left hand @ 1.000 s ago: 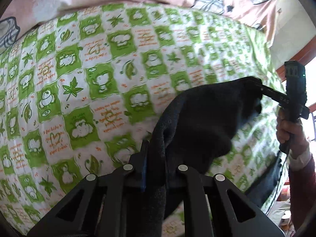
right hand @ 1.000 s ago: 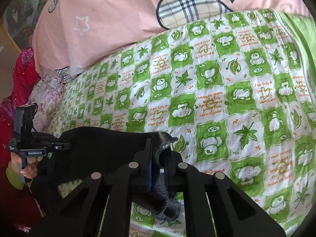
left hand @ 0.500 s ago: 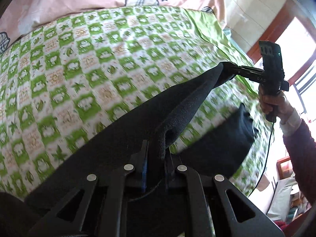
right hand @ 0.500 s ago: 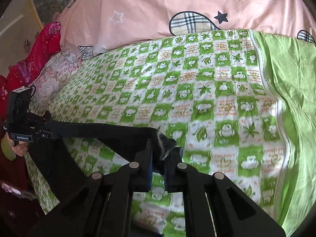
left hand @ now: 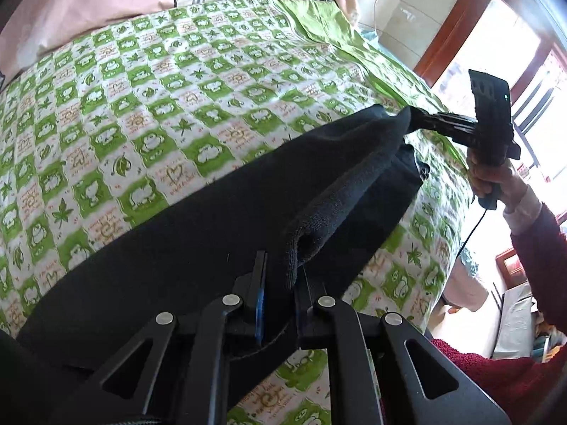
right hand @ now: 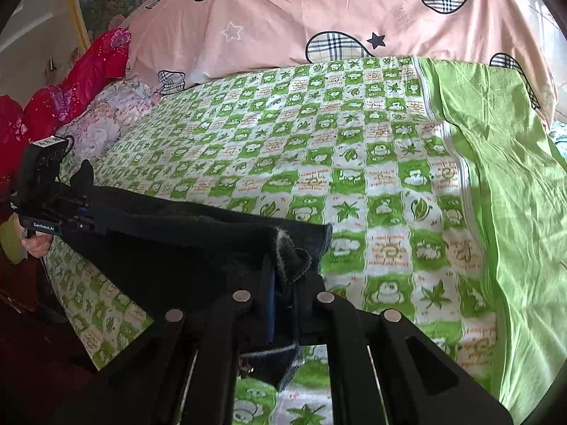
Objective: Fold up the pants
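Observation:
Black pants (left hand: 184, 248) hang stretched between my two grippers above a green-and-white checked bed cover (left hand: 149, 81). My left gripper (left hand: 281, 283) is shut on one end of the waistband. In the left wrist view the right gripper (left hand: 413, 120) pinches the far end, held by a hand in a red sleeve. In the right wrist view my right gripper (right hand: 283, 283) is shut on the pants (right hand: 170, 251), whose frayed edge shows between the fingers. The left gripper (right hand: 88, 209) grips the other end at the far left.
A pink quilt (right hand: 319, 17) with plaid patches lies along the back of the bed. A plain green sheet (right hand: 514, 184) covers the right side. Red and floral bedding (right hand: 81, 85) is piled at the left. A window with a wooden frame (left hand: 471, 21) stands beyond the bed.
Both grippers have drawn apart and back from the bed, pulling the bunched pants into a long taut band; more of the bed shows in both views.

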Demonstrator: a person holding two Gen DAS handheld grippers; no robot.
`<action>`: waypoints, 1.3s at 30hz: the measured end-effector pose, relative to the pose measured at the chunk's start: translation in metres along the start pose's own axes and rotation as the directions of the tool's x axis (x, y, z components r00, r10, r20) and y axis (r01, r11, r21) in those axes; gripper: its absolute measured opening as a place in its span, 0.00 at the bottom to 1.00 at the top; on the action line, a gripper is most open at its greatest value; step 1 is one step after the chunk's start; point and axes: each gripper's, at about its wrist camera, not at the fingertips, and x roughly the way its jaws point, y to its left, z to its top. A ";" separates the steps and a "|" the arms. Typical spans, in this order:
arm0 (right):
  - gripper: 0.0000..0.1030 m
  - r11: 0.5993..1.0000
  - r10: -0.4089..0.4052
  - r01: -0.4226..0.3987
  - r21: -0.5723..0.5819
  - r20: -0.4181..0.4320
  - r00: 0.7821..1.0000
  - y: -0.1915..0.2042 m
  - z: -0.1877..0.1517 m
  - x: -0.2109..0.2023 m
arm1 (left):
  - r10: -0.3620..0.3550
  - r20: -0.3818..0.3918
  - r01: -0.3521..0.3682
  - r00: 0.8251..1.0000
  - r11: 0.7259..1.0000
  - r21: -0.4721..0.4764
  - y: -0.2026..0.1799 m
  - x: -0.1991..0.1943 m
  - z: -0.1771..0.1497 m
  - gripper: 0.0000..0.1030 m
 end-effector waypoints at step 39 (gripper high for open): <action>0.49 0.971 0.202 -0.197 -0.136 0.024 0.979 0.192 -0.013 0.041 | 0.215 0.103 -0.102 0.971 0.766 -0.635 0.113 -0.108 -0.112 0.62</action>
